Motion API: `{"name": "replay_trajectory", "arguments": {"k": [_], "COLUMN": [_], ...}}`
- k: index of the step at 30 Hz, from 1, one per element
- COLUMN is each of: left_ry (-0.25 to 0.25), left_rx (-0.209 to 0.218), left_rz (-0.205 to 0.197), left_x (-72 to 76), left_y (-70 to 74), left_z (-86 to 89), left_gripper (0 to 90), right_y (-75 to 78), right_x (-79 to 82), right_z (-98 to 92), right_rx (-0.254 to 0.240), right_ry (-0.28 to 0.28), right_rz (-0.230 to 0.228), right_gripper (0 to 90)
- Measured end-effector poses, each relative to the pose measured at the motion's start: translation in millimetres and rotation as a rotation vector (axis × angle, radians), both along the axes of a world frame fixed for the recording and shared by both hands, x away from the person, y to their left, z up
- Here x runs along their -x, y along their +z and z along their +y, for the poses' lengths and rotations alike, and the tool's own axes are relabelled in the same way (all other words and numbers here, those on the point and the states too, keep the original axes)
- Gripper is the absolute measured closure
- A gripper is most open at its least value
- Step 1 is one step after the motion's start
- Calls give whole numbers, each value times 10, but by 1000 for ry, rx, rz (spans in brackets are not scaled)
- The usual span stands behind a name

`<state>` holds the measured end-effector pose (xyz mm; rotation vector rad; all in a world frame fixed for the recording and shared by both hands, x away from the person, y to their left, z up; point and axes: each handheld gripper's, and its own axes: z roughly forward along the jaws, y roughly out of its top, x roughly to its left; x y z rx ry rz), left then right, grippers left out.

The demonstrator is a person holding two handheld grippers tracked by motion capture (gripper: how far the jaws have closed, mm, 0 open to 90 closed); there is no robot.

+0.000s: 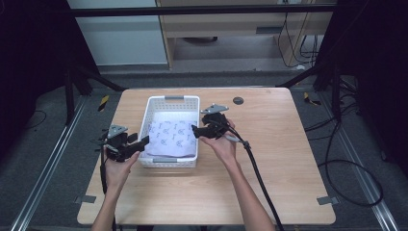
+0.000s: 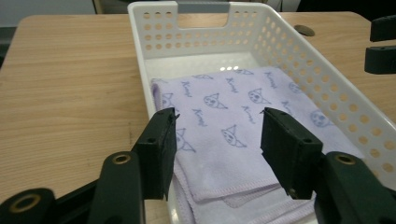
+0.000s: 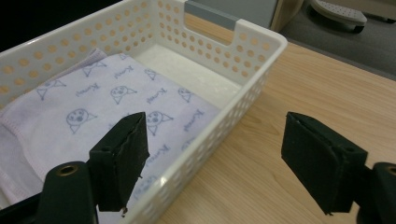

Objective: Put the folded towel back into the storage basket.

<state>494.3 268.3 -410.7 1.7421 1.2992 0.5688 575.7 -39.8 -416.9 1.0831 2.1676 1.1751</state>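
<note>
A white perforated basket stands in the middle of the table and holds a folded lilac cloth printed with small cat faces. My left gripper is at the basket's near left corner, open, its jaws held just above the near end of the cloth with nothing between them. My right gripper is open at the basket's right side. In the right gripper view its jaws stand on either side of the basket's side wall, one over the cloth, the other over bare table.
The wooden table has room to the right of and in front of the basket. A round dark grommet sits near the far edge. The right gripper's cable trails toward the table's front. The right gripper's jaws show in the left gripper view.
</note>
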Motion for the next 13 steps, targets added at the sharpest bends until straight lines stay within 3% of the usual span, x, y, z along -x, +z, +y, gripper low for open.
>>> {"name": "replay_trajectory", "arguments": {"k": [10,13], "left_ry": [-42,-46], "left_rx": [-40,-49], "left_rz": [-40,-48], "left_x": [178,245], "left_y": [-64,-84], "left_z": [13,29], "left_gripper": [330,317], "right_y": [16,11], "right_x": [263,367], "right_z": [-518,-691], "right_rx": [-43,-34], "right_ry": [-4,-9], "right_rz": [3,-1], "right_gripper": [170,167]}}
